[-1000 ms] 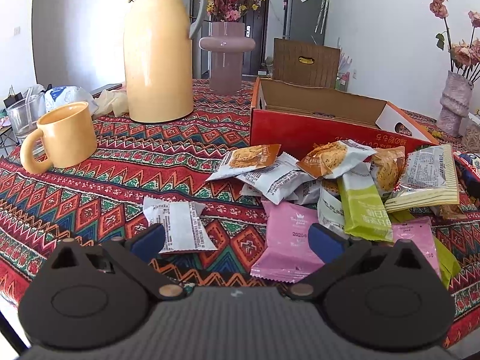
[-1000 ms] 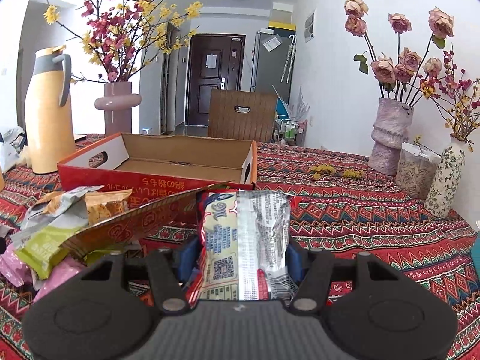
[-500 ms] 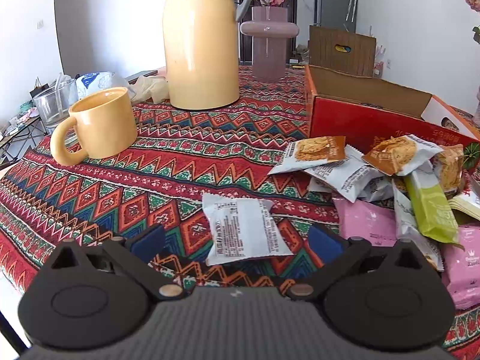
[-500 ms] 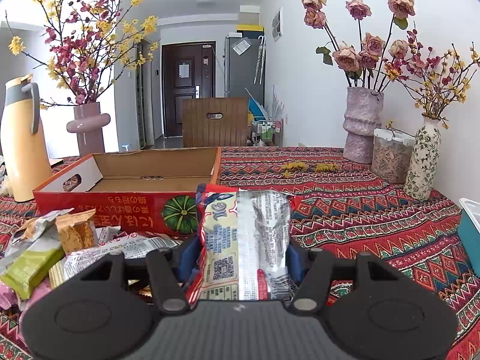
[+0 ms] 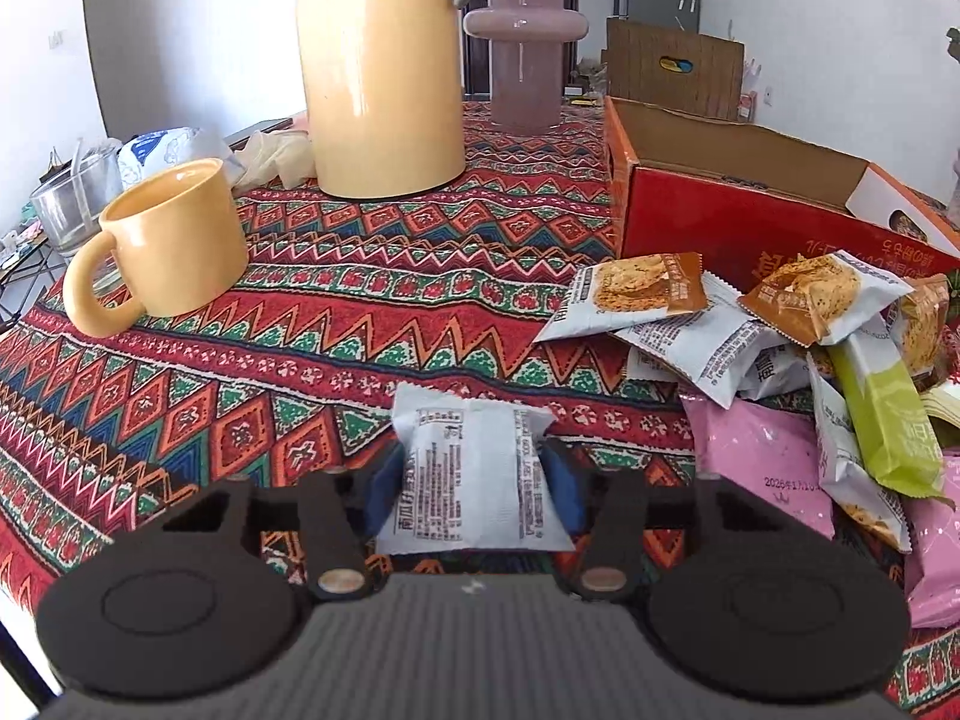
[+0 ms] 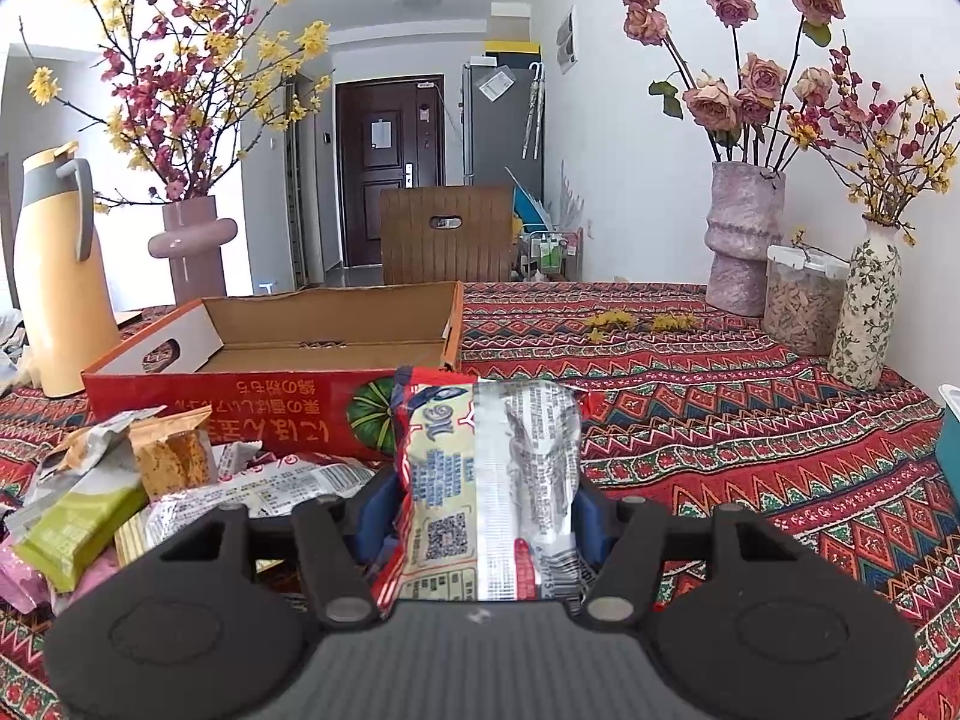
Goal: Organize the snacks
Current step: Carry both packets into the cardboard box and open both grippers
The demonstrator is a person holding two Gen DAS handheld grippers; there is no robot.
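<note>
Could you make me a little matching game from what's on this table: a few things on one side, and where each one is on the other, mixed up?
Things:
1. white packet
2. red packet
3. mug
4. box

Places:
A. left of the jug, standing on the cloth
B. between the pads of the left tool, whose jaws are closing
C. behind the snack pile, open on top
D. gripped in the right tool

Pairs: 1-B, 2-D, 3-A, 4-C
</note>
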